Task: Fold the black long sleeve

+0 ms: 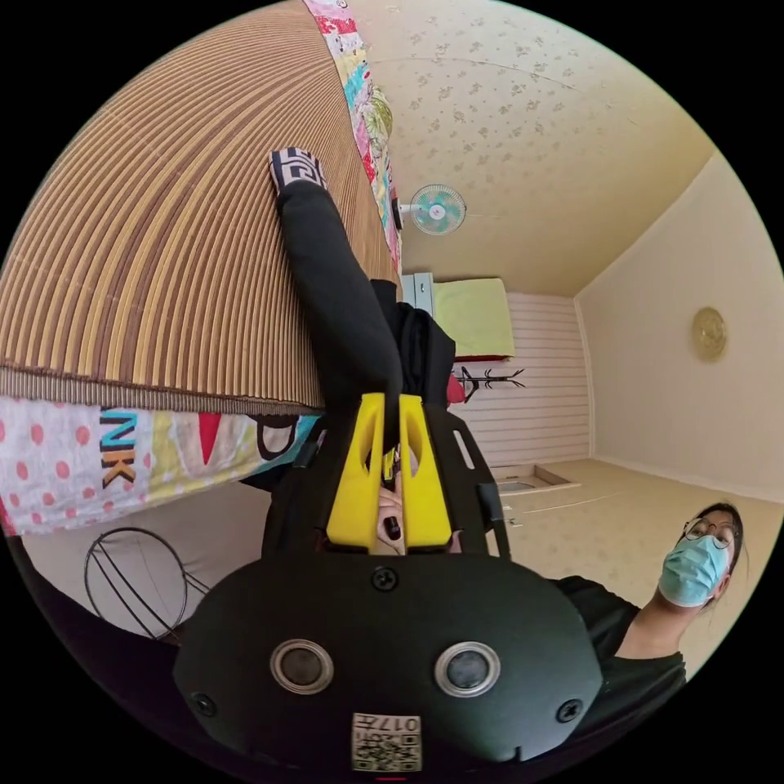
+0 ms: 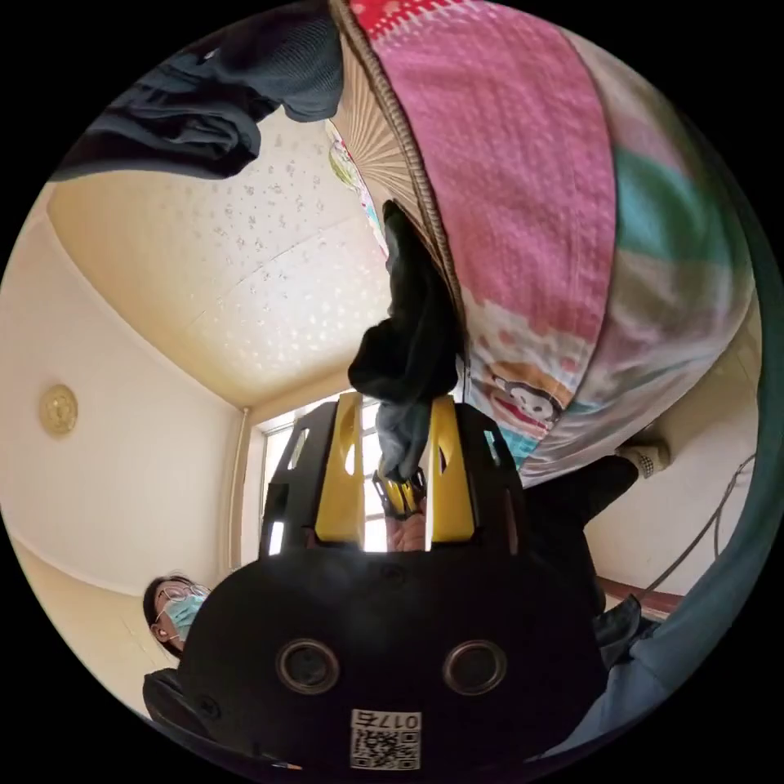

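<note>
Black long sleeve (image 1: pixel 339 302) hung soft and light, both jaws pinched on it, patterned cuff (image 1: pixel 296 169) at 11 o'clock, so an edge hold suited.

In the left gripper view, the body of the black long-sleeved garment (image 1: pixel 343 302) is hidden behind the yellow jaws of the left gripper (image 1: pixel 390 408); how much cloth is pinched cannot be told. The striped woven reed mat (image 1: pixel 163 245) is cut off at 10 o'clock. In the right gripper view, the dark cloth at the right gripper (image 2: pixel 396 408) is blurred, and a dark crumpled bundle (image 2: pixel 212 98) is cut off at 11 o'clock.
</note>
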